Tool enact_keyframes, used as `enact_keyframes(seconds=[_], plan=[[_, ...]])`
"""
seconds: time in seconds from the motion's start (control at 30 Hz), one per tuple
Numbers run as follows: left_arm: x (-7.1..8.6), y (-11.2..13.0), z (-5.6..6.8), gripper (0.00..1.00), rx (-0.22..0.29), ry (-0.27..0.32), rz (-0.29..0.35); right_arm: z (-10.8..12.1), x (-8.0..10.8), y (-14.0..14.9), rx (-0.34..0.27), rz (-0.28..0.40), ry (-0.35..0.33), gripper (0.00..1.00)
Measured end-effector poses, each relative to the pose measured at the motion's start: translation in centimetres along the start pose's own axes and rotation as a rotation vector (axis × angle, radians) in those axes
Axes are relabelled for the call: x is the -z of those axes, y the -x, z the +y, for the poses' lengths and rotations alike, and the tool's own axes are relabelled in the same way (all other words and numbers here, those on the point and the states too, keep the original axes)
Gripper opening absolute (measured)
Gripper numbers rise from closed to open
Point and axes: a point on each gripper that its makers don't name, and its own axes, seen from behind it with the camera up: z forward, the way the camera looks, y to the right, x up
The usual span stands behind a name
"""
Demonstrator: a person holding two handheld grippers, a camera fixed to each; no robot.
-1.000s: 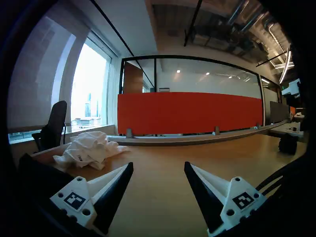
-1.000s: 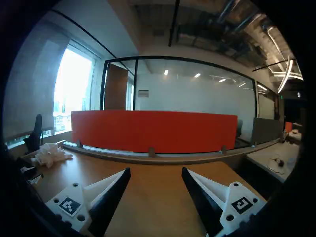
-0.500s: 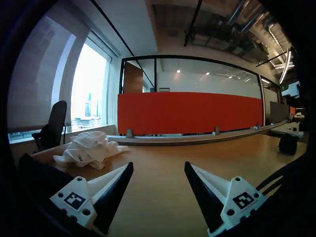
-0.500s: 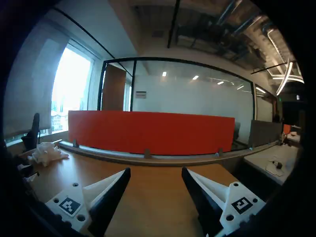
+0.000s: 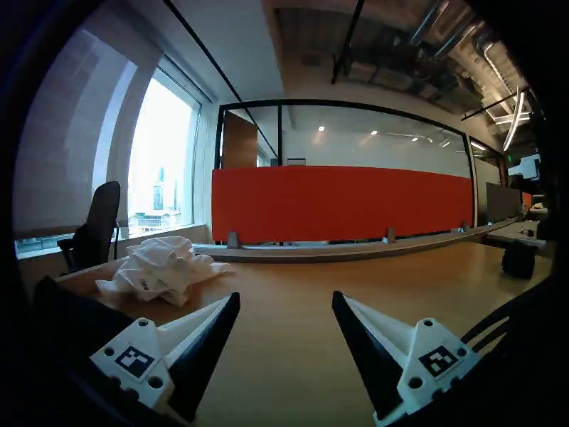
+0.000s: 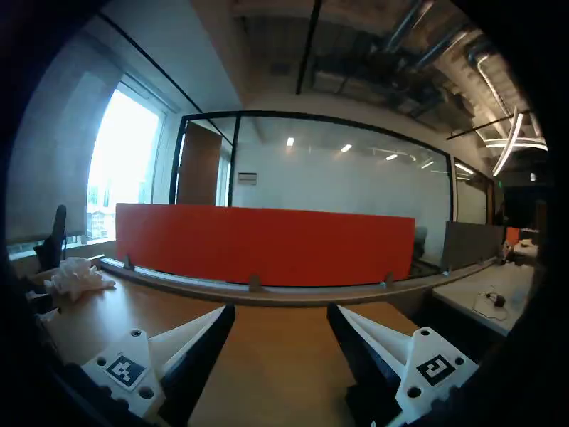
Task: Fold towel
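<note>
A crumpled white towel (image 5: 162,268) lies in a heap on the wooden desk (image 5: 299,334), ahead and to the left of my left gripper (image 5: 286,302). That gripper is open, low over the desk, with nothing between its fingers. In the right gripper view the same towel (image 6: 75,277) is small and far off at the left. My right gripper (image 6: 281,313) is also open and holds nothing, hovering over the bare desk top (image 6: 270,370).
An orange divider panel (image 5: 341,203) runs along the desk's far edge. A black office chair (image 5: 92,235) stands by the window at left. A dark object (image 5: 518,259) sits at the desk's right side. Another desk (image 6: 484,292) with a cable lies to the right.
The right gripper view has shifted, so the towel and divider now sit lower and further left in it. The left gripper has stayed still. Both grippers stay open.
</note>
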Motion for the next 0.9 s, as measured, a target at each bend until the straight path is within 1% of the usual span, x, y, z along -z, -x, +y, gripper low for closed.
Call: enact_keyframes(seconds=[0.2,0.4,0.7,0.8,0.9], plan=[[0.0,0.0,0.0,0.96,0.001,0.000,0.000,1.0,0.7,1.8,-0.032,0.016,0.003,1.00],[0.1,0.0,0.1,0.96,0.000,0.000,0.000,2.0,1.6,4.8,-0.041,0.014,0.011,1.00],[0.1,0.0,0.1,0.96,0.001,0.000,0.000,1.9,2.0,8.9,-0.020,0.010,0.006,1.00],[0.1,0.0,0.1,0.96,0.000,0.000,0.000,1.8,2.1,10.0,-0.024,0.015,0.001,1.00],[0.1,-0.1,0.2,0.96,0.001,0.000,0.000,2.0,2.0,10.8,-0.041,0.012,0.011,1.00]])
